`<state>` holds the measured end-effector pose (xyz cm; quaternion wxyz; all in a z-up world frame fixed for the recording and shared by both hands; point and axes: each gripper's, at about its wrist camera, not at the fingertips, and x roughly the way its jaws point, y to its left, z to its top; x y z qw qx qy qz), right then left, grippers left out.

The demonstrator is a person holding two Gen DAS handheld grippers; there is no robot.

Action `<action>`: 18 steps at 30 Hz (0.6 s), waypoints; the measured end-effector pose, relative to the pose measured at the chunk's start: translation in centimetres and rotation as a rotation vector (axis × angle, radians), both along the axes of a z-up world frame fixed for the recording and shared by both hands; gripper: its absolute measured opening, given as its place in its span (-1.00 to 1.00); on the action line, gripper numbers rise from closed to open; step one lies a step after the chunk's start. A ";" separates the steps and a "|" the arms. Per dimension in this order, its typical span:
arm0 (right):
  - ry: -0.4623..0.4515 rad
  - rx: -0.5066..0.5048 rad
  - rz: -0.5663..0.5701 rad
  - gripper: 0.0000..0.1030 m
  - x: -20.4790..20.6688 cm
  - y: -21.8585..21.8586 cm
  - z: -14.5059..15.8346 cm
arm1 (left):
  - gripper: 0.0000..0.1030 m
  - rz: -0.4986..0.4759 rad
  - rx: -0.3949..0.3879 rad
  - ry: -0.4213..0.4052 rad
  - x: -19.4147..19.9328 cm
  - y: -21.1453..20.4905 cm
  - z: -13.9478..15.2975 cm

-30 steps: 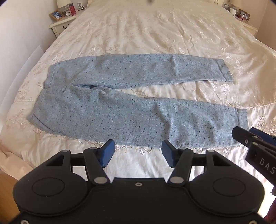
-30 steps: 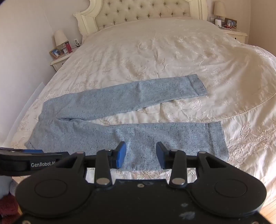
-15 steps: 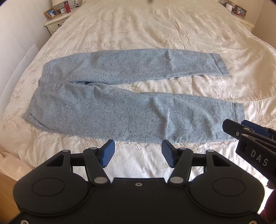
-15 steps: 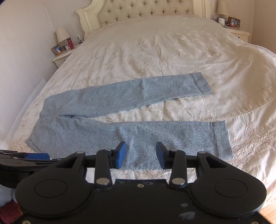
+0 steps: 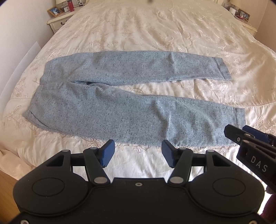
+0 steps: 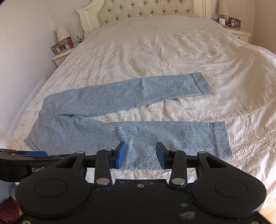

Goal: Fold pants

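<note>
Left gripper [image 5: 137,154] is closer in and higher over the bed [image 5: 155,25] than a second ago. In its view the pants [image 5: 120,110] sit higher in frame and look larger, their near edge now just beyond the fingertips. The nightstand [image 5: 60,20] slides inward from the top left corner. Right gripper [image 5: 250,137] enters further from the right edge, reaching up toward the near leg's hem.

Right wrist view: headboard [image 6: 146,10] shows more fully, the pants sit slightly lower, and the left gripper drops lower at the left edge.
</note>
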<state>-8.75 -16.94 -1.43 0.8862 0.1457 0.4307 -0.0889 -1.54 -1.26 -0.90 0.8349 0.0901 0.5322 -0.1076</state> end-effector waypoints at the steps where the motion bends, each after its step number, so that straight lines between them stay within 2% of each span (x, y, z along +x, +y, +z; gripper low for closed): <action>1: 0.001 0.000 0.000 -0.20 0.1 0.0 0.0 | 0.22 0.002 0.000 -0.001 0.0 0.0 0.0; 18: 0.011 -0.010 0.008 -0.20 0.5 0.3 0.1 | 0.22 0.005 -0.003 0.003 0.4 0.3 0.0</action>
